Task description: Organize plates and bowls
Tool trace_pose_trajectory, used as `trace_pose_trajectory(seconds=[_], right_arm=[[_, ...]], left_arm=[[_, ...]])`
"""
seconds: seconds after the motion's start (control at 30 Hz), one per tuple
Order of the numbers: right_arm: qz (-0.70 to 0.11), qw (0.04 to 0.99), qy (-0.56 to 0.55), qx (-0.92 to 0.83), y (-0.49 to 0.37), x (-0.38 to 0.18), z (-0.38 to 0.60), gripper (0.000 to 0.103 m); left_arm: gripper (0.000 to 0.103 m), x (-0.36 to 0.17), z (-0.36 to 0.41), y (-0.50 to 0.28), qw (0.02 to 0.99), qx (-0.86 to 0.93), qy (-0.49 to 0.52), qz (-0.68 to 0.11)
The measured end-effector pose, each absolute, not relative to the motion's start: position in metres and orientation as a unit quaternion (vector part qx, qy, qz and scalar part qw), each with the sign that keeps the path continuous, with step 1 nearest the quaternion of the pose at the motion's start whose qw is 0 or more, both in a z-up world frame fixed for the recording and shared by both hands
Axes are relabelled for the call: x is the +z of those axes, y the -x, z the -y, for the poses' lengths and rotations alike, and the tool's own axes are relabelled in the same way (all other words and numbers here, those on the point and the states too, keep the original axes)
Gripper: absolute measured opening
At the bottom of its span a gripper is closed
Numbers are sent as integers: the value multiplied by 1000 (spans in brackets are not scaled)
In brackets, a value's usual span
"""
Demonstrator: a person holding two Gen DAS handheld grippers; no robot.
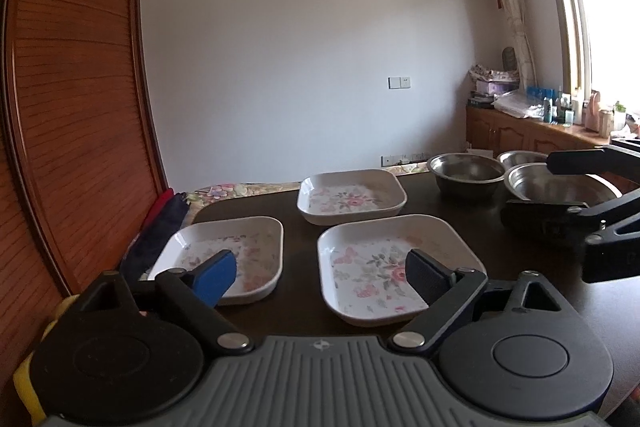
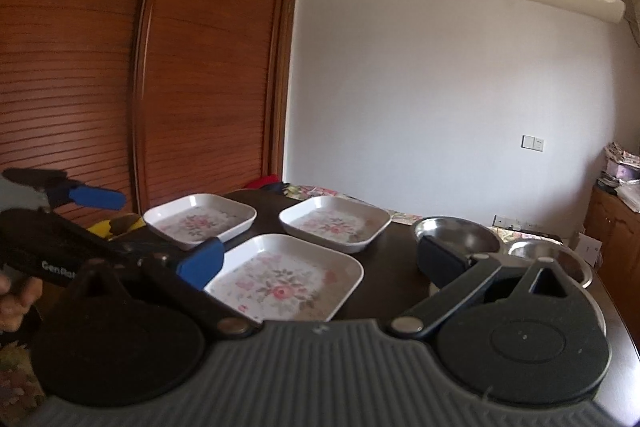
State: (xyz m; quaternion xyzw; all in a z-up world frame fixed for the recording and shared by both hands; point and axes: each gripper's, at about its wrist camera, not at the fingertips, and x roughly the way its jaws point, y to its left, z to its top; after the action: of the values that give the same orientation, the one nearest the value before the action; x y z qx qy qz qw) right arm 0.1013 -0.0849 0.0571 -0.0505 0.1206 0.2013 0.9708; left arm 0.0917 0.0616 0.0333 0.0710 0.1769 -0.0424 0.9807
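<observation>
Far left in the left wrist view, a folded red and navy cloth (image 1: 162,227) lies against the slatted wooden wardrobe (image 1: 76,87), and a yellow glove (image 1: 28,383) shows at the gripper's base; the right wrist view adds bare fingers (image 2: 16,301) under the left tool's handle. The left gripper (image 1: 320,273) hangs low over the dark table (image 1: 304,311), fingers spread wide with nothing between them: blue pad (image 1: 214,277) over the near-left floral dish (image 1: 228,259), black pad over the near floral dish (image 1: 390,267). These are white square dishes with rounded corners and pink flowers printed inside. A third floral dish (image 1: 352,197) sits farther back, the three near each other but apart. Moving right, three steel bowls stand at the table's far right: the left steel bowl (image 1: 466,173), the small back bowl (image 1: 520,158), and the big near bowl (image 1: 560,187). The right gripper (image 2: 320,263) points across the table, its fingers also wide apart and holding nothing, the black finger (image 2: 444,263) in front of the left steel bowl. From the left camera that gripper reaches in over the big bowl. Only this left view catches the window counter crowded with bottles (image 1: 552,105).
</observation>
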Motion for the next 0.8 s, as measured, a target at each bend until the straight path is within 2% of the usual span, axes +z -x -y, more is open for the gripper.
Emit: trace_pose_trajectory(seconds=[0.07,0.2,0.33,0.57,0.8], right_arm=[[-128,970,55,200,-108,57,82,88],[-140,969,51,198,-119,54,80,86],[-158,966,46,198,-129,50,79,78],[-203,958,32,200,-150,36,74,64],[-245,947,26,207,-164,25,69,59]], left_arm=[[103,33,-62,-95,980,-41,-73,-179],[103,33,-64,-104,979,-39,-76,-183],[91,28,-67,-116,977,-42,-73,-194],[78,19,-69,-143,971,-56,-75,-219],[66,11,-74,-170,962,-74,-40,-261]])
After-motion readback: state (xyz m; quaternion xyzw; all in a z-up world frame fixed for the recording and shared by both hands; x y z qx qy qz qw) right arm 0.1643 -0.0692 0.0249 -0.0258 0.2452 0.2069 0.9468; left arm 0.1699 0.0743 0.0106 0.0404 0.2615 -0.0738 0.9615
